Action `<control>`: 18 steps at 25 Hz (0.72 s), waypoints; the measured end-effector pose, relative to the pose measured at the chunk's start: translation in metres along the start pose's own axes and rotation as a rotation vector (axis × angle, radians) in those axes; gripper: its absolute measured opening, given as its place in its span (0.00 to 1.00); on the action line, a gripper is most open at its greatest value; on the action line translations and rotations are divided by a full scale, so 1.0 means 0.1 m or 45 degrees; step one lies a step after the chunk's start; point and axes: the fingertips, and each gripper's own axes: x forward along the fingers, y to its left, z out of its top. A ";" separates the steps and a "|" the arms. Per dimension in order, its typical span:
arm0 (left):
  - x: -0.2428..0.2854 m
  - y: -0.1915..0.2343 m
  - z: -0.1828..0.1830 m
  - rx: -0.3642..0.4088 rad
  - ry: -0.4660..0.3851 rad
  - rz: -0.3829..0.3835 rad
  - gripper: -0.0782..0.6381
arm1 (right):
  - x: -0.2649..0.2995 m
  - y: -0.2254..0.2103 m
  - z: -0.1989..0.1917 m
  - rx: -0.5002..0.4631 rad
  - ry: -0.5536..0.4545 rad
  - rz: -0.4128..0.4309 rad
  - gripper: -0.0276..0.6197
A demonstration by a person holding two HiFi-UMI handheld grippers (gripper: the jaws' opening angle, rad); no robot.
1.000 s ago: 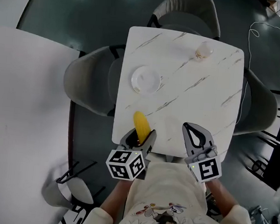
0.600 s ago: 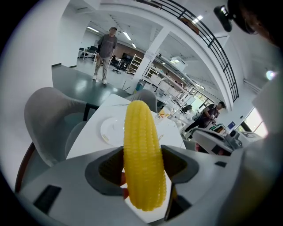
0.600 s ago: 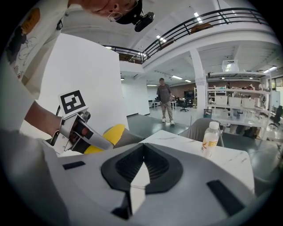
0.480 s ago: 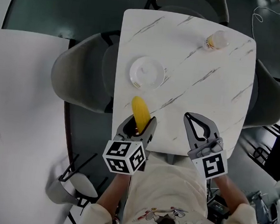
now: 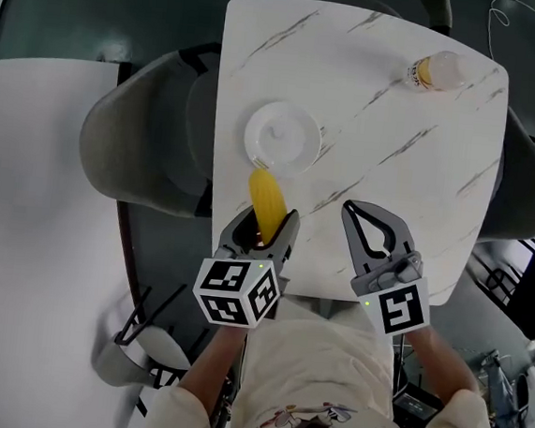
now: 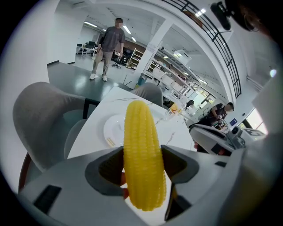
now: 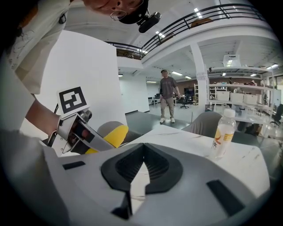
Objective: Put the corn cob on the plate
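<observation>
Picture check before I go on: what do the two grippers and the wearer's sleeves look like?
The left gripper and the right gripper are both grey plastic, with dark ribbed pads inside the jaws. Each carries a marker cube, white with black squares, and a small green light. The sleeves are cream.

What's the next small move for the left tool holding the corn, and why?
Probably ease the left tool a little forward toward the plate before opening. It is shut on the corn cob, and in the head view only the cob's tip reaches the plate's near rim; the rest lies over bare table.
</observation>
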 end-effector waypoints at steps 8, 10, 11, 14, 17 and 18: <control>0.32 0.23 0.03 -0.003 0.049 0.022 0.48 | 0.35 -0.17 -0.15 0.021 0.021 -0.034 0.05; 0.40 0.28 0.04 -0.006 0.057 0.027 0.48 | 0.43 -0.20 -0.18 0.026 0.021 -0.039 0.05; 0.44 0.31 0.05 -0.005 0.061 0.029 0.48 | 0.46 -0.21 -0.19 0.030 0.019 -0.041 0.05; 0.56 0.38 0.08 0.006 0.075 0.037 0.48 | 0.56 -0.22 -0.24 0.052 0.018 -0.048 0.05; 0.68 0.43 0.12 0.019 0.088 0.046 0.48 | 0.62 -0.23 -0.29 0.075 0.030 -0.056 0.05; 0.72 0.45 0.14 0.021 0.095 0.049 0.48 | 0.63 -0.23 -0.32 0.084 0.036 -0.060 0.05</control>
